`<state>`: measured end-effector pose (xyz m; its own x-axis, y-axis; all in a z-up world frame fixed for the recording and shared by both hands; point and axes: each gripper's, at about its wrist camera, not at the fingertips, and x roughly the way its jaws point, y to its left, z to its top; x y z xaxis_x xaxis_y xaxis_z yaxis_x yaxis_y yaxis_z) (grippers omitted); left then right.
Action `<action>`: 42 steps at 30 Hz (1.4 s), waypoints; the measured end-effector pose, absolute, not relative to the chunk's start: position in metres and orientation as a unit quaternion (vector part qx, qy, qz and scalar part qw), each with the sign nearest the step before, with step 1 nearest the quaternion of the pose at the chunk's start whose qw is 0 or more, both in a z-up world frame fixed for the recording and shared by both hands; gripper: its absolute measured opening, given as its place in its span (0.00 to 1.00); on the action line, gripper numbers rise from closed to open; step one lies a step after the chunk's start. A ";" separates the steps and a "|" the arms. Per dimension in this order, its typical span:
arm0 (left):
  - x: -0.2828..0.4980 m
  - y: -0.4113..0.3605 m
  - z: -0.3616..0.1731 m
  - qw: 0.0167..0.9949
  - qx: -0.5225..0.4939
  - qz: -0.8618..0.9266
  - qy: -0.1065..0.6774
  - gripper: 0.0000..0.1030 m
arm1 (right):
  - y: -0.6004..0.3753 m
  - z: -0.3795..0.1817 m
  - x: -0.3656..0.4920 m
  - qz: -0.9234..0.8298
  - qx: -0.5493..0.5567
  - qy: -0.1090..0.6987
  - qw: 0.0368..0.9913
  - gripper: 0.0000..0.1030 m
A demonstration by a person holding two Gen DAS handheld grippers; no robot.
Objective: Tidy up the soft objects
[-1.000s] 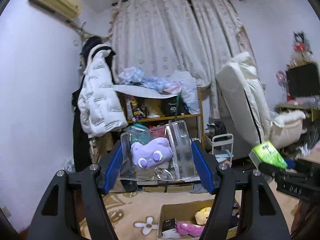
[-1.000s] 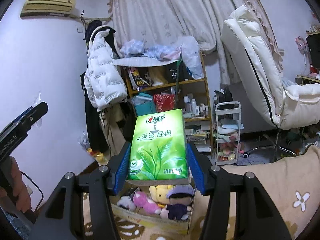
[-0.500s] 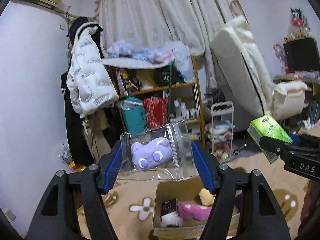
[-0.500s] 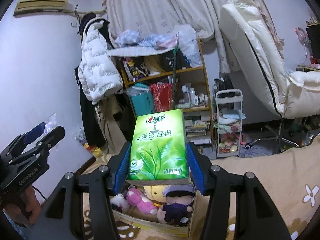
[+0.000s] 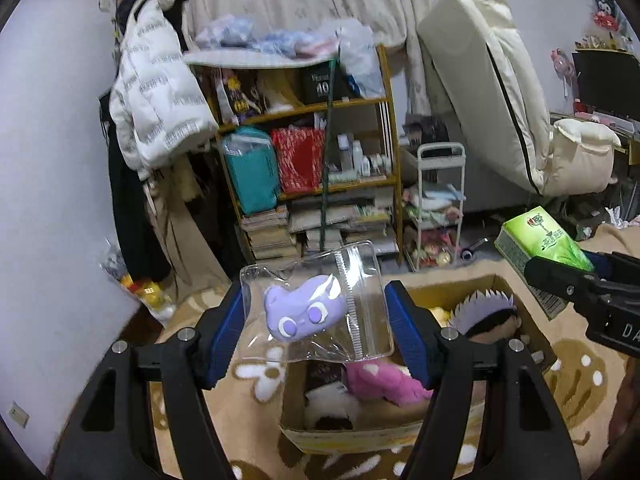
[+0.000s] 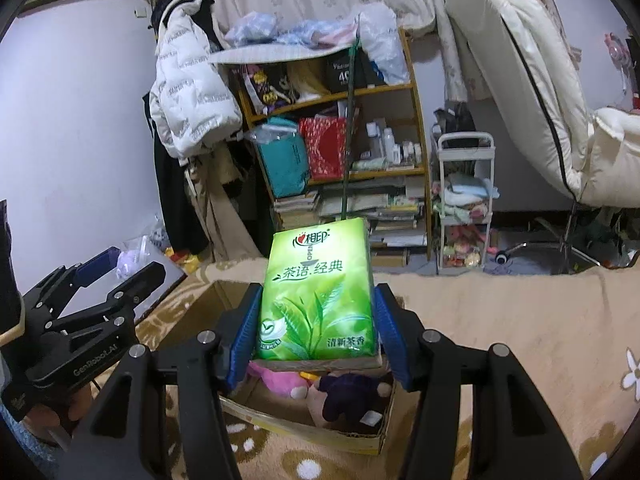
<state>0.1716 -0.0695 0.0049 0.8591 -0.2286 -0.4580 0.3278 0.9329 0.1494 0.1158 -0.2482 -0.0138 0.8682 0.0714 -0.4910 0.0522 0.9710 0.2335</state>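
Clear plastic pouch [image 5: 316,304]: purple plush inside, pinched by left hand-held gripper [image 5: 316,332] above cardboard box [image 5: 360,436]; slick film may slip.
Tissue pack [image 6: 318,292]: clamped by right hand-held gripper [image 6: 316,336] over the box; could land on rim.

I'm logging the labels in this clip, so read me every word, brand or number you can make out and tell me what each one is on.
"心相印", "OPEN", "茶语.经典", "清新茶香": green tissue pack held in the right gripper.
"GenRobot.AI": left gripper body, seen from the right wrist.
"DA", cut off: right gripper body, seen from the left wrist.
"40": black box on the shelf; its smaller print is blurred.
White jacket lettering: too small to read.
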 end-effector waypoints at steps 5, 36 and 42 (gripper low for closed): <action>0.176 -0.072 -0.003 0.954 0.119 -0.147 0.232 0.70 | -0.253 -0.029 0.124 0.012 0.134 0.280 0.950 0.57; 0.103 -0.011 0.049 0.973 0.100 -0.065 0.195 0.97 | -0.244 0.018 0.070 0.009 0.120 0.270 0.955 0.99; 0.082 0.017 0.069 0.975 0.070 -0.056 0.204 0.97 | -0.239 0.052 0.032 0.009 0.112 0.216 0.970 1.00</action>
